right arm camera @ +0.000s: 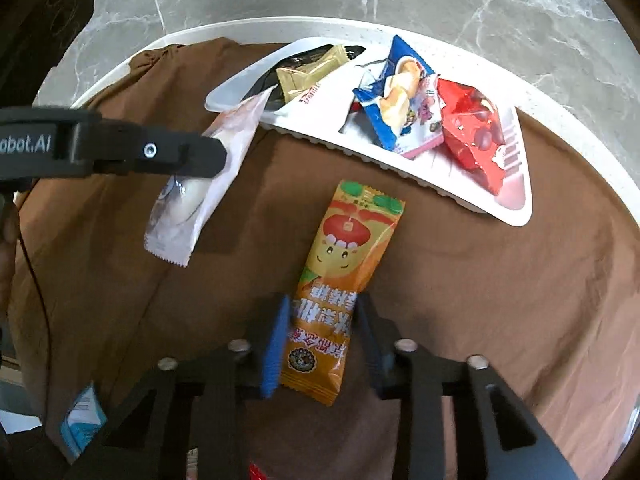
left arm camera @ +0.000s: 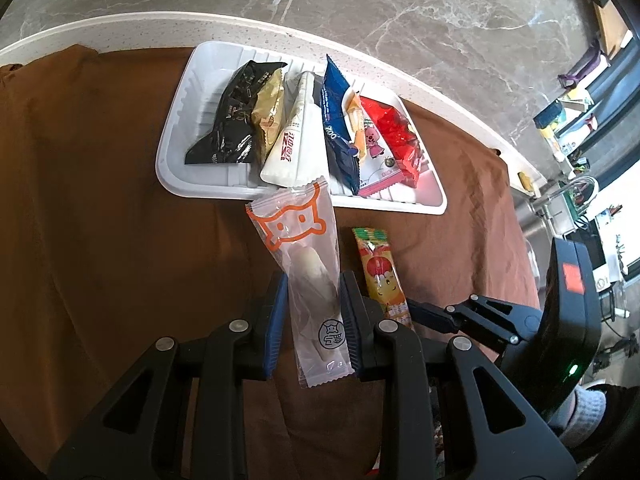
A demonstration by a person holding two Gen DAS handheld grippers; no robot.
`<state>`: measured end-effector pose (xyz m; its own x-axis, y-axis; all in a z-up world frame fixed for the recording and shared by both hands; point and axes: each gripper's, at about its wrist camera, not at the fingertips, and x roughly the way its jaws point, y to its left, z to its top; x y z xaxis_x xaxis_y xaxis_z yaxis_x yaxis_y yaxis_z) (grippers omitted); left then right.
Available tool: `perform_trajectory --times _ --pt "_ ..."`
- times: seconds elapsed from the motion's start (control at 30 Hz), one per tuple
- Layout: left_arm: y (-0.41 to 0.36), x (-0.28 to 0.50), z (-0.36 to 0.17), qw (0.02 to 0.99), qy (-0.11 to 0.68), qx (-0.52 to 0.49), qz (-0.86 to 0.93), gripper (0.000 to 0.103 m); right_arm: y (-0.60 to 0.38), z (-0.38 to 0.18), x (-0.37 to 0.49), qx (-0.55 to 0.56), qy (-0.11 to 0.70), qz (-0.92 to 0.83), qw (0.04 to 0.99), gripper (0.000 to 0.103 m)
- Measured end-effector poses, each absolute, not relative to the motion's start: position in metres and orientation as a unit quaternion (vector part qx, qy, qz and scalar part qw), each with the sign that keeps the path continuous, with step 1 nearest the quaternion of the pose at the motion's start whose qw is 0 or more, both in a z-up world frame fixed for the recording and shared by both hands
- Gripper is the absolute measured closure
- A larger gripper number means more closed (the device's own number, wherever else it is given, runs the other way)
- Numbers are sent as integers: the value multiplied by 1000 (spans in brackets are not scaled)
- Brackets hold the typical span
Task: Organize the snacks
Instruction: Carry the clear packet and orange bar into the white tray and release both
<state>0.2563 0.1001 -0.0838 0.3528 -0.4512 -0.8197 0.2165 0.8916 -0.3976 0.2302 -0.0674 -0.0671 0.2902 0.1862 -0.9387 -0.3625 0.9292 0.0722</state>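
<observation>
Brown cloth [left arm camera: 100, 200] covers the round table, whose pale rim [left arm camera: 120, 24] shows along the far edge against grey marble flooring [left arm camera: 400, 8]. Toward eleven o'clock on the cloth sits a white tray [left arm camera: 172, 160], filled from left to right with a black packet [left arm camera: 228, 120], a gold packet [left arm camera: 270, 112], a white cone-shaped packet [left arm camera: 292, 148], a blue packet [left arm camera: 338, 132], a pink-edged packet [left arm camera: 378, 168] and a red packet [left arm camera: 400, 136]. Just short of the tray's near edge, the left gripper [left arm camera: 314, 320] is clamped on a clear wrapper with an orange cat outline [left arm camera: 300, 248], its top pointing to twelve o'clock. At three o'clock from it, the right gripper [right arm camera: 322, 340] has its blue pads [right arm camera: 276, 344] pressed against the lower half of an orange-and-yellow candy packet [right arm camera: 344, 256], the packet's top aimed toward one o'clock at the tray.
</observation>
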Motion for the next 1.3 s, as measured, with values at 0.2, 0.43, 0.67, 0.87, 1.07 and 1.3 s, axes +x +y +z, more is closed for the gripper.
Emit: perform_trajectory --times 0.2,0.43,0.67,0.87,1.07,1.3 --pt "102 254 -81 816 527 -112 -210 78 -90 -57 234 -10 581 184 793 84" --pt "104 259 -68 818 519 -114 -222 78 -125 -28 251 79 568 183 798 84" --pt "110 290 -49 833 499 -98 -220 78 -148 1 298 124 535 172 818 84" --pt "123 332 -50 839 497 -78 -208 78 -146 2 343 127 529 168 822 84" --pt "131 373 -59 838 504 -50 -206 78 -136 -10 378 125 535 164 819 84" --pt "134 406 -78 834 514 -18 -199 78 -131 -35 404 113 556 143 811 84"
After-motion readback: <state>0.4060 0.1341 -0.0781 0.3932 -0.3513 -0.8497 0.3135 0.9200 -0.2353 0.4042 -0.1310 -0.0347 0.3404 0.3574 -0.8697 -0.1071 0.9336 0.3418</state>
